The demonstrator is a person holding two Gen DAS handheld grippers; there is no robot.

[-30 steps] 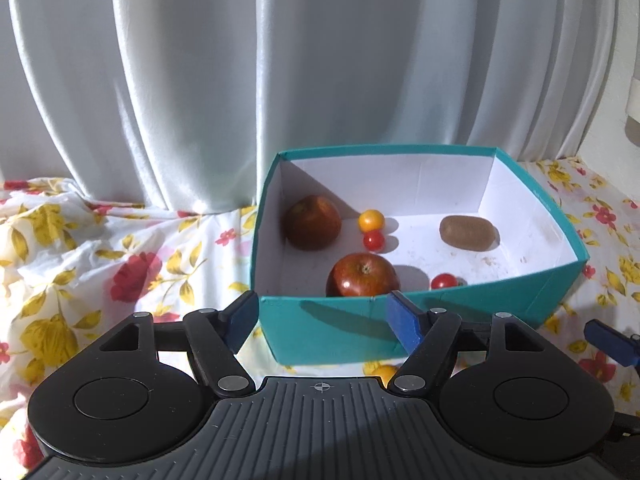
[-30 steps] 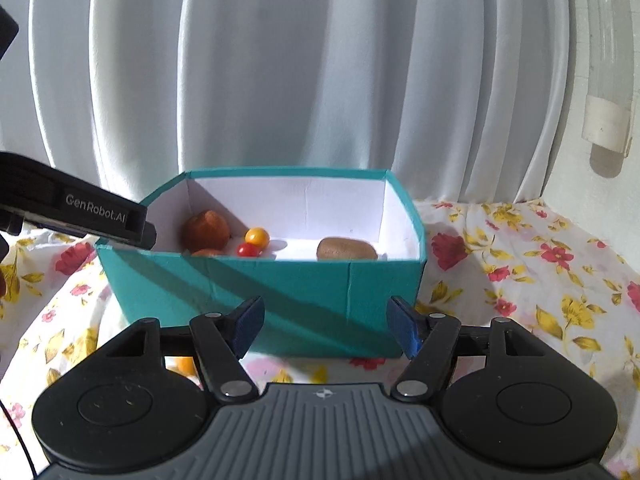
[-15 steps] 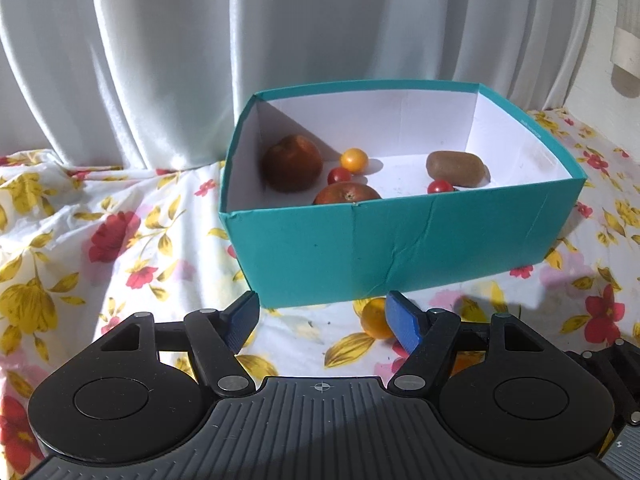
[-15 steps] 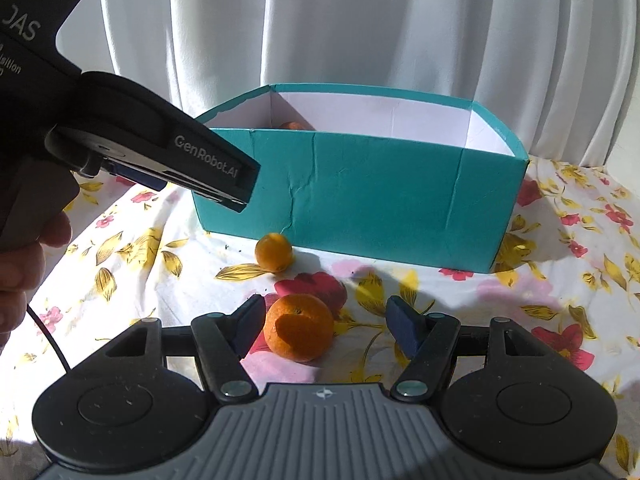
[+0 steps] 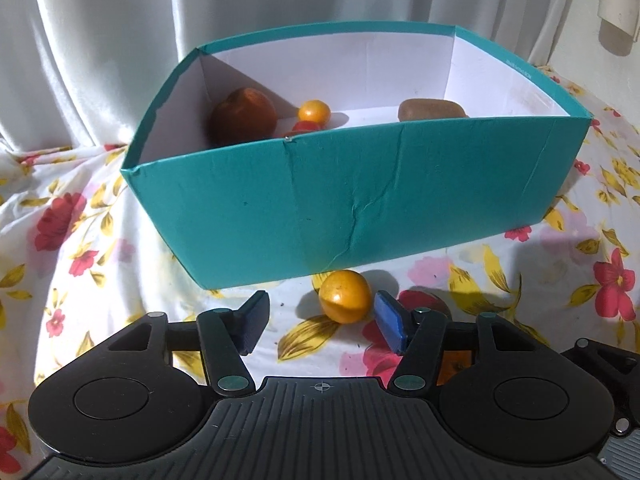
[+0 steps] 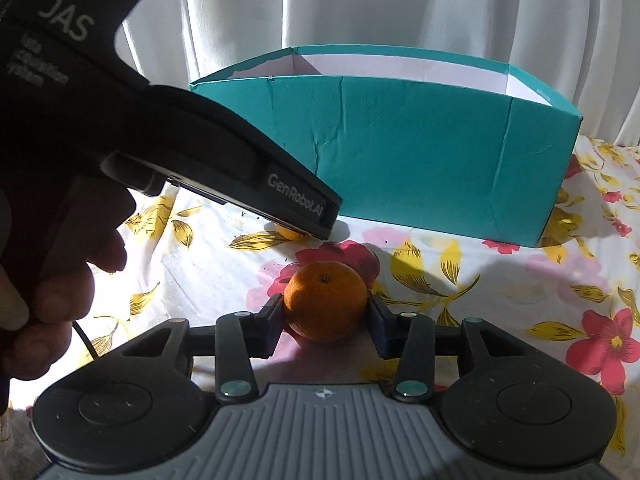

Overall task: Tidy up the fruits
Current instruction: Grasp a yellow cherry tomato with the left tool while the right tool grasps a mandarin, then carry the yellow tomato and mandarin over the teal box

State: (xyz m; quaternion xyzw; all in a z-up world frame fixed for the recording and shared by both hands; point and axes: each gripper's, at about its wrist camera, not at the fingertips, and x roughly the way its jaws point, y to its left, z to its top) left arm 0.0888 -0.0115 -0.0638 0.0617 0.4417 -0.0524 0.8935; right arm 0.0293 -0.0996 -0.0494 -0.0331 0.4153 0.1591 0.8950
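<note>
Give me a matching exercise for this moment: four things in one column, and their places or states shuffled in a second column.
1. mandarin
2. small orange fruit
3. kiwi
4. left gripper

a. inside the teal box
b. open, holding nothing
c. between the right gripper's pads
d. on the cloth, just in front of the box

Pairs: 1-c, 2-d, 3-a, 4-b

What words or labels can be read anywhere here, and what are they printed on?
"GenRobot.AI": on the side of the left gripper, seen from the right wrist camera.
"JAS": in large letters higher on the same black body; its left edge may be cut off.
Small lines under "JAS": too blurred to read.
Tiny print on the teal box rim: too small to read.
</note>
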